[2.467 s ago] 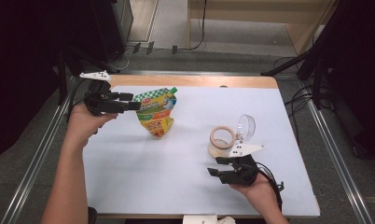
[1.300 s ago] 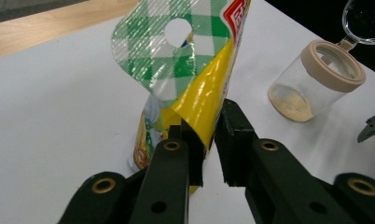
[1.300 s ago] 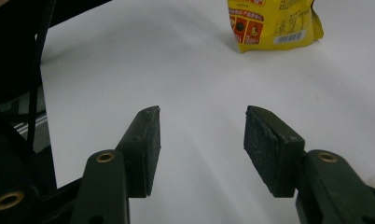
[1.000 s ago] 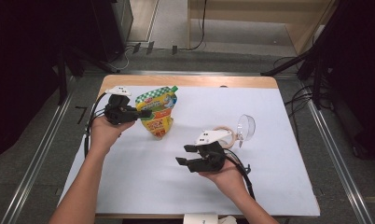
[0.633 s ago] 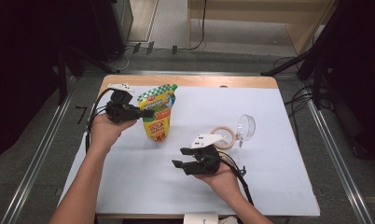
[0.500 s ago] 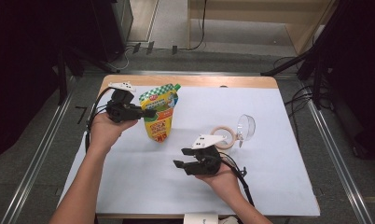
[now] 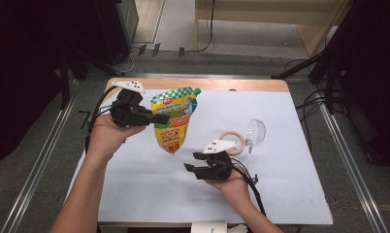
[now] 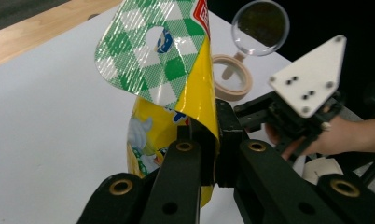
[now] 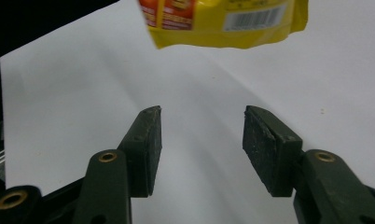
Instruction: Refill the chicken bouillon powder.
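Observation:
A yellow snack pouch (image 7: 174,119) with a green checked top hangs above the white table sheet (image 7: 135,194). My left gripper (image 7: 159,118) is shut on its left edge. In the left gripper view the pouch (image 8: 176,93) rises between the closed jaws of that gripper (image 8: 209,140). My right gripper (image 7: 197,169) hovers open to the lower right of the pouch, jaws turned toward it. Nothing lies between the open jaws of the right gripper (image 9: 202,135) in its own view, where the pouch's bottom edge (image 9: 223,23) hangs ahead over the sheet.
A roll of tape (image 7: 234,141) and a clear round lid (image 7: 255,132) lie right of the pouch, just behind my right hand. They also appear as the tape roll (image 8: 232,77) and lid (image 8: 260,25) in the left gripper view. Wooden table edge (image 7: 232,85) runs along the back.
My left gripper has lifted the pouch off the sheet so it now hangs upright. The right gripper came left from beside the tape roll to below the pouch and stays open.

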Demonstrator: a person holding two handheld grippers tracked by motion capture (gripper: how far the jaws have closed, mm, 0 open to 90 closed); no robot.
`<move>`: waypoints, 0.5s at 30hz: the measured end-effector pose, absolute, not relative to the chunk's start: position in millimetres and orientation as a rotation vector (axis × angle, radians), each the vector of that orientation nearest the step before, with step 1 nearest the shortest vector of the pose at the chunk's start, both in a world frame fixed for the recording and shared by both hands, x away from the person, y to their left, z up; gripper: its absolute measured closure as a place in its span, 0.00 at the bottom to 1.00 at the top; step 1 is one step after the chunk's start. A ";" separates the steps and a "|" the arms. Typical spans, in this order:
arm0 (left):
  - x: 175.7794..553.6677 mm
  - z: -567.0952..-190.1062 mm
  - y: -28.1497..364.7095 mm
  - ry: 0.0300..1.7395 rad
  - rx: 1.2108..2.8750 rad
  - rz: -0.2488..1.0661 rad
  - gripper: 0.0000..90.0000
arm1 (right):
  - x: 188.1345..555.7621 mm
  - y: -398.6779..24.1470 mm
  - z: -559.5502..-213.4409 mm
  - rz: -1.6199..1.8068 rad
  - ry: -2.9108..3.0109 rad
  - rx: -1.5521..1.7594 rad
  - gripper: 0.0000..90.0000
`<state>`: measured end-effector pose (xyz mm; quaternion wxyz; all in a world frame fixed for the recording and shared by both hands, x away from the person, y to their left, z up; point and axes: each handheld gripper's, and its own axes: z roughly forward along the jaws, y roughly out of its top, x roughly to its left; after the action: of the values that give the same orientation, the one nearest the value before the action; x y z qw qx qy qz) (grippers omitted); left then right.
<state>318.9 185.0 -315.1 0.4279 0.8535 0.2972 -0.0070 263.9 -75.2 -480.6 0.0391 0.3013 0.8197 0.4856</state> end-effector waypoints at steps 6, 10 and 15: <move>307.8 -303.6 172.6 0.674 2.157 -0.041 1.00 | 267.8 -77.8 -482.9 1.492 2.484 0.978 0.57; 301.0 -298.2 165.2 0.635 2.171 -0.069 1.00 | 268.5 -79.0 -484.1 1.498 2.459 1.003 0.64; 296.2 -295.5 158.3 0.603 2.177 -0.115 1.00 | 268.7 -81.5 -484.8 1.494 2.422 1.025 0.75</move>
<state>296.2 158.3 -295.5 0.4258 0.8708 0.2412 -0.0462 268.7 -81.5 -484.8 0.0584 0.3383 0.7995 0.4930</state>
